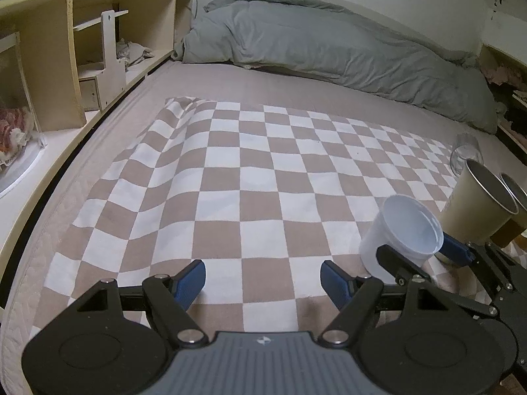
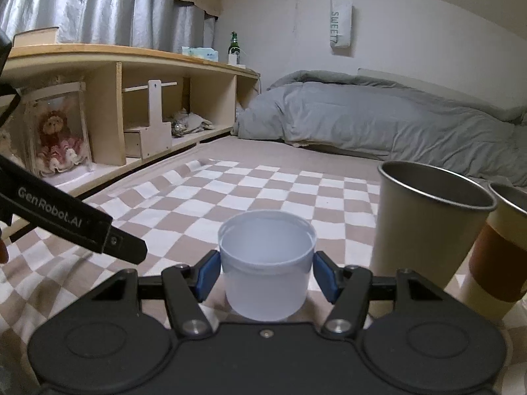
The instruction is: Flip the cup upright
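While the white plastic cup [image 2: 266,270] stands upright, mouth up, on the checkered blanket [image 2: 290,191], the right gripper [image 2: 266,275] has a blue pad at each side of its wall; whether the pads actually pinch it cannot be told. Just right of it stand a metal tumbler [image 2: 425,227] and a brown-banded cup [image 2: 497,256]. The left gripper [image 1: 263,283] is spread wide, holding nothing, over the blanket.

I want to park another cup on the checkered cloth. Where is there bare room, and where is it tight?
The checkered cloth is bare from the white cup leftward to the shelf-side edge and back toward the grey duvet. It is crowded at the right: metal cups and a clear glass cluster there.
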`<control>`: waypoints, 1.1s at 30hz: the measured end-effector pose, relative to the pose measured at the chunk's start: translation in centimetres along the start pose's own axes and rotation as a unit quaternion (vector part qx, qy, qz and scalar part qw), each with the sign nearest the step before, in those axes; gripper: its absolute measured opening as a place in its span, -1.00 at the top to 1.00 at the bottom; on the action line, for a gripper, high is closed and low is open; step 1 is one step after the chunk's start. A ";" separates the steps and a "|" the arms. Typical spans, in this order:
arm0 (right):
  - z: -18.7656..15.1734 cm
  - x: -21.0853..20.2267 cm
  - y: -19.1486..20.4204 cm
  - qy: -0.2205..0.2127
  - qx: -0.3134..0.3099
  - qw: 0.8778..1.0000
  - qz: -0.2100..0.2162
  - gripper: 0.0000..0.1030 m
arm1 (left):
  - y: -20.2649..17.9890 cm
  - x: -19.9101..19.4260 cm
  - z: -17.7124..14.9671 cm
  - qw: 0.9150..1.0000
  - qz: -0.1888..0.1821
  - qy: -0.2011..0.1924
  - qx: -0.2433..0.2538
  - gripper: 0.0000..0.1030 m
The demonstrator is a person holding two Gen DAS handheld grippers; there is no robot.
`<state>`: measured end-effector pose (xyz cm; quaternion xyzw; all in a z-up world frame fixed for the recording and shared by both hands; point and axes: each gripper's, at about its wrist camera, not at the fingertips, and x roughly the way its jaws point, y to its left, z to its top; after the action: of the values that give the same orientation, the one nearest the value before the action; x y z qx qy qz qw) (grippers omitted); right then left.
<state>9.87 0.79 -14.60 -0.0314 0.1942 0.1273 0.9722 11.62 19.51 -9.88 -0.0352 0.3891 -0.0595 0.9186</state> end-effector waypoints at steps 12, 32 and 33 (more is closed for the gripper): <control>1.0 0.1 -1.6 0.038 0.060 0.998 -0.001 -0.41 | 0.0 -0.8 0.5 1.000 0.003 -0.019 -0.018 -0.52; 7.0 -7.9 -5.9 0.044 0.032 0.999 0.004 -0.96 | -5.5 -10.0 2.0 0.990 0.074 -0.117 0.002 -1.00; 7.1 -8.4 -6.3 0.042 0.028 0.999 0.003 -0.99 | -5.9 -10.5 2.1 0.990 0.078 -0.121 0.003 -1.00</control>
<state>6.65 -6.51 -4.70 -0.0086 0.2381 0.1230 0.9634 5.36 15.11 -0.30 -0.0093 0.2767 0.0159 0.9608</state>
